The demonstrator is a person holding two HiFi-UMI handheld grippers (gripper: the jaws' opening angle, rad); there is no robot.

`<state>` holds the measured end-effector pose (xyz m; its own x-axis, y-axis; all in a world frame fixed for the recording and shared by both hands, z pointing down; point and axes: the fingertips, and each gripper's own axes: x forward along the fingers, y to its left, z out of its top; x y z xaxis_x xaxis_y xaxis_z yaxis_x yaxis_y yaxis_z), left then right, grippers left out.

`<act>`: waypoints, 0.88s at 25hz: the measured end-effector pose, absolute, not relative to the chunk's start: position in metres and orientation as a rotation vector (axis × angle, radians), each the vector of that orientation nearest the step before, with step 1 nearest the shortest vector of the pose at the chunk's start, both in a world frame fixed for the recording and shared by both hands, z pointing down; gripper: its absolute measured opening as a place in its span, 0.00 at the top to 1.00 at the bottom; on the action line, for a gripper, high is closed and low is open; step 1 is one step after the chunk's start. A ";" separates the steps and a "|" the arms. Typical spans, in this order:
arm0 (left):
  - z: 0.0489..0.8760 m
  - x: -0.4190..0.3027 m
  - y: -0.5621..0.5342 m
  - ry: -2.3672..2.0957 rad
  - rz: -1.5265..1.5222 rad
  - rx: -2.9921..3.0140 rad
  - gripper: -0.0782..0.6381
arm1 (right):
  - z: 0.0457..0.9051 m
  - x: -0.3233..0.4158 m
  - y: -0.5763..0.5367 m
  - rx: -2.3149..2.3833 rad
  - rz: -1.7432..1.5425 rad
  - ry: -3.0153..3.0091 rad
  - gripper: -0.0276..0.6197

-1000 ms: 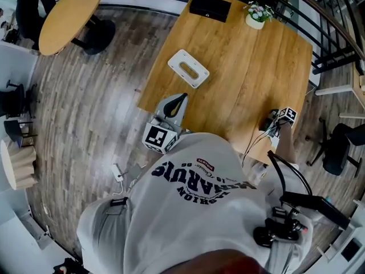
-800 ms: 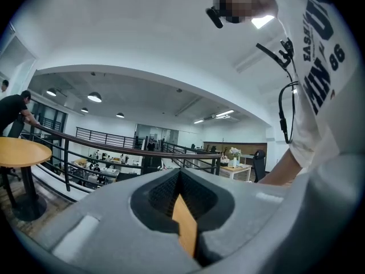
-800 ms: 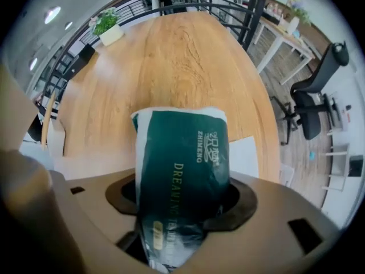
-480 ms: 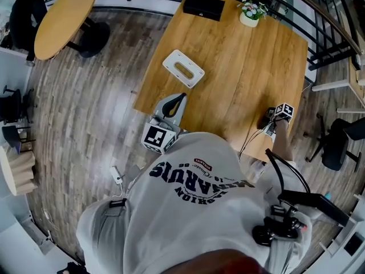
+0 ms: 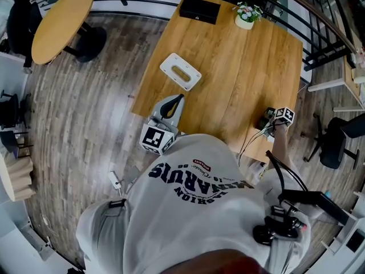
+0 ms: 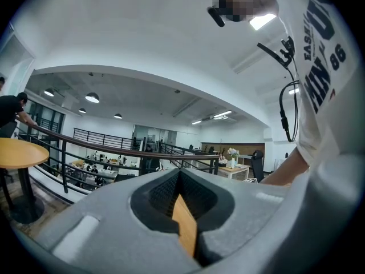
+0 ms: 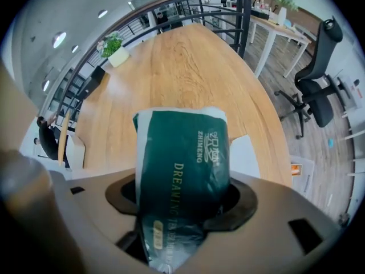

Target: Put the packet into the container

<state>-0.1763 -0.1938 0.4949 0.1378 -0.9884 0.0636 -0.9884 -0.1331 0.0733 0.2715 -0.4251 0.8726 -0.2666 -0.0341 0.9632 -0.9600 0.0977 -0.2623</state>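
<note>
A dark green packet point(image 7: 182, 170) with white edges hangs in my right gripper point(image 7: 183, 213), whose jaws have just closed on it and now pinch its lower part. In the head view this gripper point(image 5: 268, 120) points steeply down over the near right edge of the wooden table point(image 5: 239, 67). The white container point(image 5: 180, 71) with a slot in its lid lies on the table's left side, well away from the packet. It also shows in the right gripper view as a white container point(image 7: 77, 150) at the far left. My left gripper point(image 5: 174, 104) sits level at the table's near left corner, shut and empty point(image 6: 181, 204).
At the table's far end are a black box point(image 5: 199, 9) and a small flower pot point(image 5: 244, 16). A round table point(image 5: 61, 21) stands to the left and a black office chair point(image 5: 336, 147) to the right. A railing runs behind the table.
The right gripper has shifted slightly over the table's near right edge. The left gripper has stayed in place.
</note>
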 end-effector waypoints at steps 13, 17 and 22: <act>0.495 -0.164 -0.213 -1.876 -0.065 2.389 0.89 | 0.644 0.230 -0.454 1.106 1.183 -2.155 0.52; 0.496 -0.164 -0.219 -1.828 -0.134 2.376 0.89 | 0.509 0.191 -0.431 1.028 1.239 -2.598 0.51; 0.498 -0.157 -0.225 -1.784 -0.145 2.384 0.89 | 0.409 0.172 -0.398 0.935 1.100 -2.959 0.51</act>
